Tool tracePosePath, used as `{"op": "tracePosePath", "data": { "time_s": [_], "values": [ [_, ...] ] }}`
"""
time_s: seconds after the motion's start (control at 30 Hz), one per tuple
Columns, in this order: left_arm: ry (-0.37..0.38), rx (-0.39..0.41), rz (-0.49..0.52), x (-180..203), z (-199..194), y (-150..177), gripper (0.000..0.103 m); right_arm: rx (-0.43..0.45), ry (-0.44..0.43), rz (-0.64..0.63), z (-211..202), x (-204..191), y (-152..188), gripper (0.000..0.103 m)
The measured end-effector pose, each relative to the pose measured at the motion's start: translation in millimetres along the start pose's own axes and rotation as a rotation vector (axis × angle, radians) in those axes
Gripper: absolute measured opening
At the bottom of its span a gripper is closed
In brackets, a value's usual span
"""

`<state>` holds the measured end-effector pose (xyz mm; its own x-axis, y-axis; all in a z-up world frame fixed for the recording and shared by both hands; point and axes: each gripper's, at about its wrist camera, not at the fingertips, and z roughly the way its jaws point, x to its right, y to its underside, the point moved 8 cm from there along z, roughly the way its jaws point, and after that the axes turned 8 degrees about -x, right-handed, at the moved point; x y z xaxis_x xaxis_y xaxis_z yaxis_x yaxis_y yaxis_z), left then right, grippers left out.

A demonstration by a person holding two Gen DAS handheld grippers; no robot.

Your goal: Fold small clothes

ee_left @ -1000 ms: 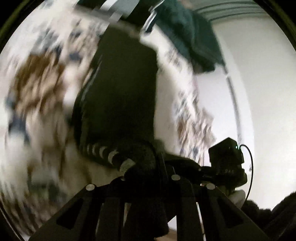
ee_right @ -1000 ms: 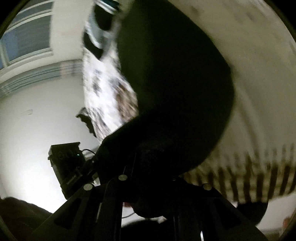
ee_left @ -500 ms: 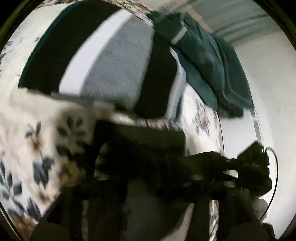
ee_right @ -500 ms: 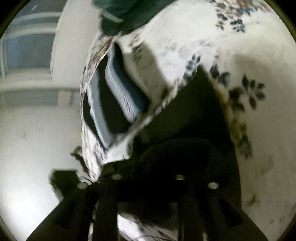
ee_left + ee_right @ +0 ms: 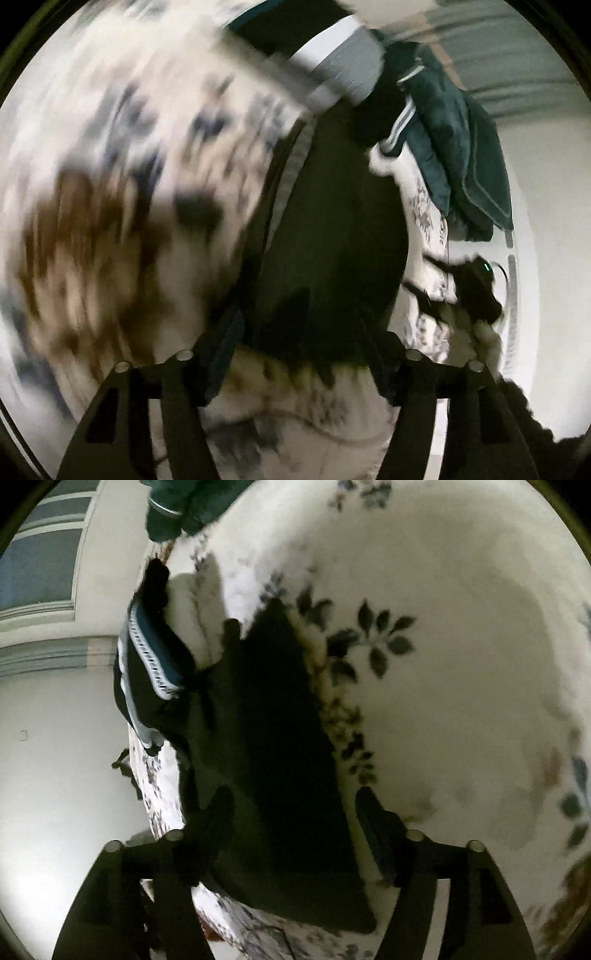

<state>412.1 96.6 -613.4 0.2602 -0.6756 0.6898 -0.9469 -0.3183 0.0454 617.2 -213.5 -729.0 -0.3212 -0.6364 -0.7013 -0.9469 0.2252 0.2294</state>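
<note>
Both my jaws are spread wide right now. The black garment point(image 5: 273, 760) lies flat on the floral bedsheet point(image 5: 461, 664), between the fingers of my right gripper point(image 5: 291, 823). My left gripper point(image 5: 306, 354) hovers over it too, view's blurry. Striped folded clothes point(image 5: 147, 672) sit far left.

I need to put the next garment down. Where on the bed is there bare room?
Free: the white floral bedspread right of the flat black garment. Crowded: left of it, the folded black and grey striped pile, and beyond that the dark teal clothes heap.
</note>
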Motion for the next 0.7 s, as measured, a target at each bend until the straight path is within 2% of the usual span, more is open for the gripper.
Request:
{"op": "tracePosePath", "data": {
  "time_s": [0.1, 0.17, 0.23, 0.33, 0.4, 0.47, 0.5, 0.53, 0.57, 0.63, 0.7],
  "values": [
    [0.095, -0.027, -0.104, -1.4, 29.0, 22.0, 0.066, -0.058, -0.035, -0.058, 20.6, -4.9, -23.0, 0.083],
    [0.137, -0.013, -0.133, 0.5, 50.9, 21.0, 0.066, -0.103, -0.048, -0.094, 36.6, -9.8, -37.8, 0.084],
    [0.160, 0.009, -0.161, 1.0, 74.4, 11.5, 0.067, -0.186, -0.082, -0.120, 60.6, -15.0, -48.1, 0.084],
    [0.176, 0.071, -0.224, -3.8, 95.8, -3.1, 0.078, -0.249, -0.068, -0.159, 78.9, -21.4, -50.3, 0.085],
    [0.166, 0.127, -0.253, -4.3, 98.7, -7.8, 0.080, -0.259, -0.067, -0.160, 86.2, -24.0, -53.1, 0.085],
    [0.125, 0.167, -0.272, 0.0, 98.3, -9.2, 0.079, -0.244, -0.086, -0.143, 86.9, -24.9, -55.4, 0.082],
    [0.093, 0.181, -0.270, 3.9, 98.1, -10.0, 0.074, -0.230, -0.082, -0.137, 86.8, -24.2, -54.9, 0.071],
    [0.055, 0.194, -0.269, 4.6, 97.7, -10.5, 0.063, -0.222, -0.069, -0.141, 86.6, -23.3, -52.9, 0.050],
    [0.022, 0.208, -0.265, 4.4, 94.6, -11.2, 0.046, -0.210, -0.067, -0.132, 85.3, -20.9, -49.7, 0.043],
    [0.021, 0.207, -0.246, 7.1, 90.1, -13.3, 0.036, -0.166, -0.086, -0.100, 77.5, -19.3, -43.6, 0.031],
    [0.006, 0.199, -0.191, 15.1, 82.7, -19.9, 0.031, -0.105, -0.087, -0.060, 65.6, -17.7, -35.6, 0.026]
  ]
}}
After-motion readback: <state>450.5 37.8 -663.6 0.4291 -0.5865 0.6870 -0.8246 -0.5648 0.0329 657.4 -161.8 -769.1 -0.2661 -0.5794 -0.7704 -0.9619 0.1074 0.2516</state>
